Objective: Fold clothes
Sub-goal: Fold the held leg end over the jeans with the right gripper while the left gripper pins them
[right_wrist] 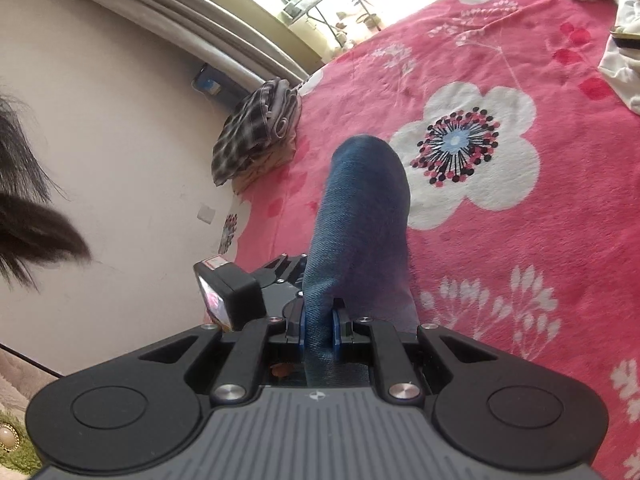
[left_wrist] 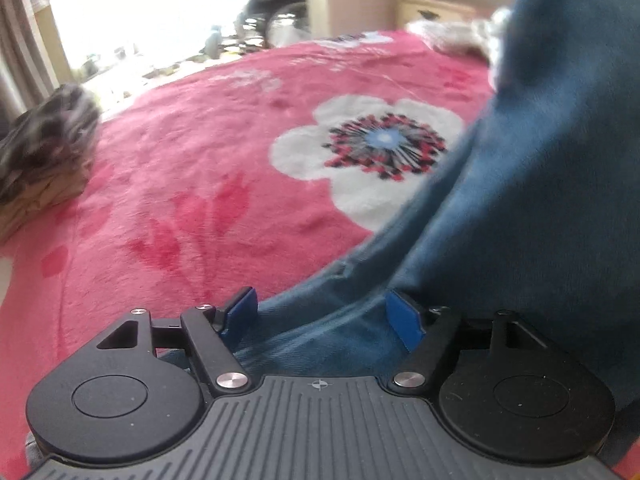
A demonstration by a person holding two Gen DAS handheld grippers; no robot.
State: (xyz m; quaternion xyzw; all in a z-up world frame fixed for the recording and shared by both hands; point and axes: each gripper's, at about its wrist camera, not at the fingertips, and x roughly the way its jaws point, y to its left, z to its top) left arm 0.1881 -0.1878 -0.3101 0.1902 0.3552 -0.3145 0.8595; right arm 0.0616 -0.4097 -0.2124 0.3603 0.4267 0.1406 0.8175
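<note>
Holding blue denim garment (right_wrist: 364, 216) aloft over pink floral blanket (right_wrist: 520, 248), right gripper (right_wrist: 320, 330) clenched on bunched edge. We see cloth draping down toward near edge of bed, long axis running from right tongs to left gripper (left_wrist: 324, 312). Left jaws spread, denim lying between pads (left_wrist: 404, 320), no squeeze evident. We judge left hand nearer lower fold. Folded plaid clothes (right_wrist: 256, 128) sit at bed's far-left edge.

Pink floral blanket (left_wrist: 192, 152), wooden nightstand (left_wrist: 432, 10)
</note>
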